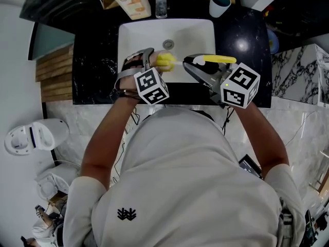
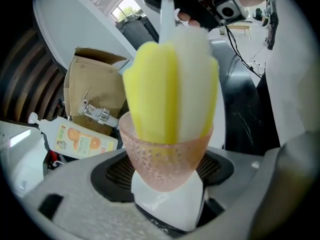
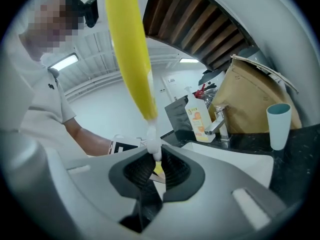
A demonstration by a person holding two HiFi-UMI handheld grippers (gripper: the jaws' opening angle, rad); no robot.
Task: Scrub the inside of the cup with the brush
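Observation:
A pink dimpled cup (image 2: 167, 156) lies clamped between the jaws of my left gripper (image 2: 166, 171), its mouth pointing away from the camera. The brush's yellow and white sponge head (image 2: 170, 89) is pushed into that mouth and fills it. My right gripper (image 3: 155, 156) is shut on the brush's thin white neck, and the yellow handle (image 3: 131, 49) rises above its jaws. In the head view my left gripper (image 1: 148, 62) and right gripper (image 1: 193, 63) face each other over the sink, joined by the sponge head (image 1: 166, 60) and the handle (image 1: 220, 59).
The white sink basin (image 1: 169, 35) sits in a black stone counter (image 1: 95, 60). Behind it stand an orange-label soap pouch (image 1: 132, 0), a small clear bottle (image 1: 161, 4) and a teal-rimmed tumbler (image 1: 220, 4). A chrome faucet (image 3: 220, 124) and a brown paper bag (image 3: 250, 96) stand at the back.

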